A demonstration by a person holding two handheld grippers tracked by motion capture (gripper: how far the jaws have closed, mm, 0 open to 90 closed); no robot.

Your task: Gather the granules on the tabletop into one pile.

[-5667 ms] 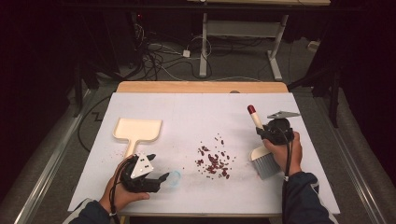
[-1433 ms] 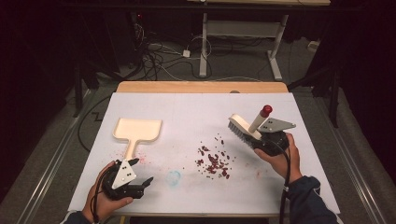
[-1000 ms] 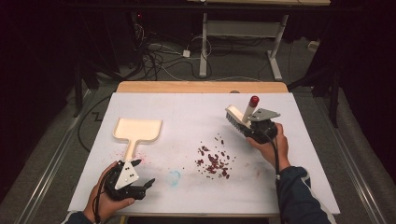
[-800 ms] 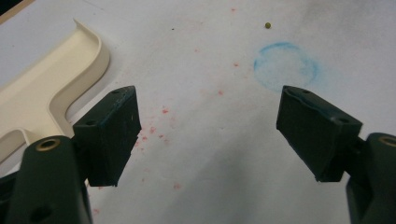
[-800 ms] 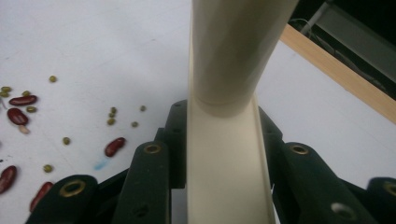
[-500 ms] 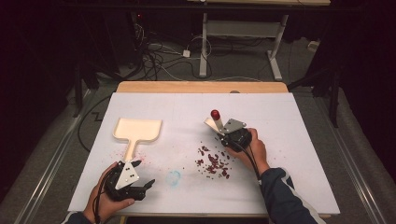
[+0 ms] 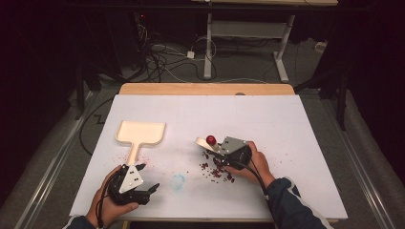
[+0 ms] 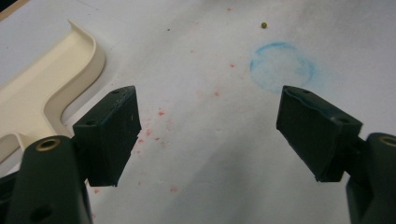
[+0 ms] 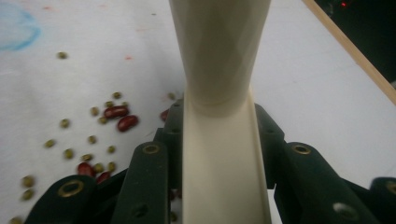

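Right gripper (image 7: pixel 224 153): clamped on cream brush (image 9: pixel 219 93) handle, red knob end up; over beans (image 7: pixel 217 169) scattered mid-table.
Left gripper (image 7: pixel 143 191): jaws wide apart, nothing between; resting near front edge by dustpan (image 7: pixel 141 133) handle.
Blue ring mark (image 8: pixel 281 65) on white table (image 7: pixel 286 124) btw. the two grippers.
Dustpan well apart from beans.

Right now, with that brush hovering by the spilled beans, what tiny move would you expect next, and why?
Probably the left gripper, jaws open and empty, reaches for the cream dustpan lying just ahead of it. The right gripper is shut on the brush handle right at the scattered beans, and nothing stands beside the pile yet to sweep them into.
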